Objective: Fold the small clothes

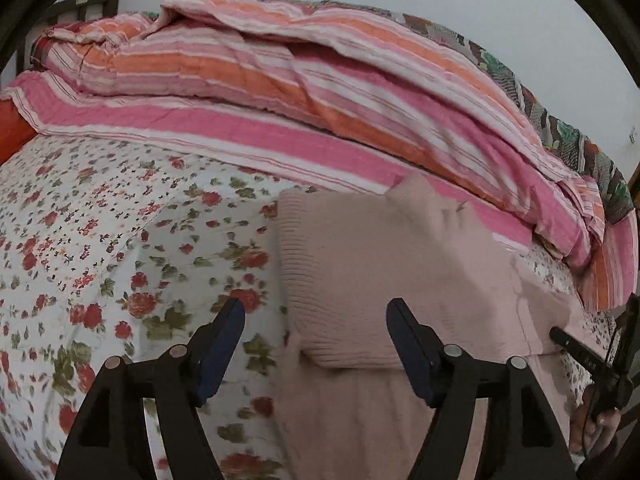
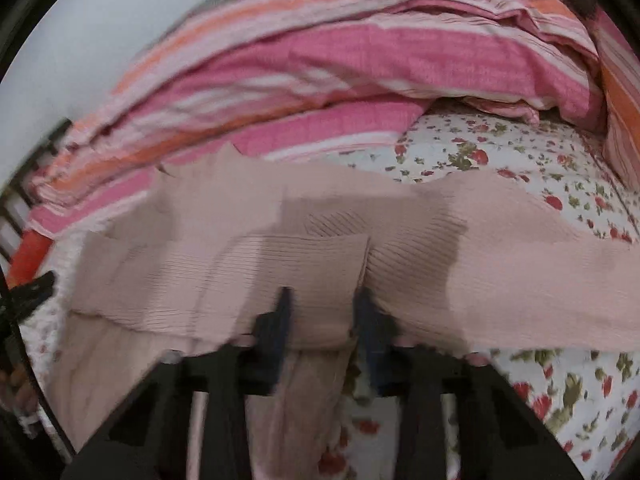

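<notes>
A pale pink ribbed knit garment (image 1: 380,260) lies partly folded on the floral bed sheet (image 1: 100,240). My left gripper (image 1: 316,306) is open just above the garment's left ribbed edge, with one blue pad over the sheet and the other over the knit; neither presses on it. In the blurred right wrist view the garment (image 2: 520,248) spreads across the middle. There my right gripper (image 2: 324,296) has a raised fold of the knit pinched between its fingers. The right gripper (image 1: 580,352) also shows at the garment's right side in the left wrist view.
A thick pink, orange and white striped quilt (image 1: 280,80) is heaped along the far side of the bed, touching the garment's far edge. A dark headboard (image 1: 88,4) stands at the far left. A hand (image 1: 588,420) holds the right gripper.
</notes>
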Demonstrator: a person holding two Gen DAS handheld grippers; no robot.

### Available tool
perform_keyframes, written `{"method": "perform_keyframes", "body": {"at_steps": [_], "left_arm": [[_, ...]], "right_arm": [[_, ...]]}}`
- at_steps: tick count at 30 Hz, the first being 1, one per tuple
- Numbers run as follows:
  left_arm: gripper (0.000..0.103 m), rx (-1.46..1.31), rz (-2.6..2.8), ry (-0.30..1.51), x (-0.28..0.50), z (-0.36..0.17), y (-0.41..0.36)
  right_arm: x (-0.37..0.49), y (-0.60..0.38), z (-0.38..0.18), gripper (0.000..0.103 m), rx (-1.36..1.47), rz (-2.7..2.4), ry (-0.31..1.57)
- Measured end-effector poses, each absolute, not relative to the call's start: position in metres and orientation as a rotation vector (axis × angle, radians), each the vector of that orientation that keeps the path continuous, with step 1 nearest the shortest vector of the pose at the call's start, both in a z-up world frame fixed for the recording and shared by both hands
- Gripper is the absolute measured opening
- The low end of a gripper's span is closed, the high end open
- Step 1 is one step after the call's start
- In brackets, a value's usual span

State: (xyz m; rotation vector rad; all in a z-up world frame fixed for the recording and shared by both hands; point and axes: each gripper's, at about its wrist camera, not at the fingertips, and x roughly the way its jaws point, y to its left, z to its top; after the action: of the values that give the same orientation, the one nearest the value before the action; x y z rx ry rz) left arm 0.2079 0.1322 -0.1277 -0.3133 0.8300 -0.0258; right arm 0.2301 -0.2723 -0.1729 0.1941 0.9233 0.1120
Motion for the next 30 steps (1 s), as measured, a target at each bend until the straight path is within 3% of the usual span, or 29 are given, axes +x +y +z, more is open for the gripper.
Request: {"method": "perform_keyframes", "body": {"at_steps": [1,5,10,12,14,15,16,23,30], "left_arm": [[0.070,-0.308,-0.053,0.833,0.208,-0.127,0.131],[0.072,-0.235,-0.174,0.787,0.225,-0.118,0.093],[0.071,-0.165,-0.082,0.894,0.242,-0.158,0.077],[0.078,-0.109,-0.076,0.866,0.241,-0.158,0.069],[0.086,-0.083,-0.090,0.866,0.237,-0.158,0.064],[0.087,-0.063,-0.084,0.863,0.234,-0.160,0.063],[0.089,-0.055,-0.083,0.862,0.235,-0.161,0.060],[0.089,-0.056,-0.078,0.853,0.218,-0.164,0.079],[0.091,-0.035,-0.066,0.858,0.238,-0.161,0.057]], "right_arm": [[0.232,-0.265,-0.172,0.004,0.145,0.122,0.911],[0.217,-0.268,-0.153,0.004,0.135,0.149,0.779],[0.230,-0.271,-0.181,0.005,0.113,0.103,0.931],[0.222,-0.279,-0.168,0.013,0.136,0.131,0.912],[0.208,-0.294,-0.156,0.036,0.163,0.128,0.864],[0.197,-0.307,-0.151,0.056,0.176,0.103,0.836],[0.188,-0.320,-0.147,0.064,0.190,0.074,0.813],[0.114,-0.466,-0.156,0.066,0.326,-0.264,0.799],[0.097,-0.539,-0.177,0.066,0.503,-0.346,0.782]]}}
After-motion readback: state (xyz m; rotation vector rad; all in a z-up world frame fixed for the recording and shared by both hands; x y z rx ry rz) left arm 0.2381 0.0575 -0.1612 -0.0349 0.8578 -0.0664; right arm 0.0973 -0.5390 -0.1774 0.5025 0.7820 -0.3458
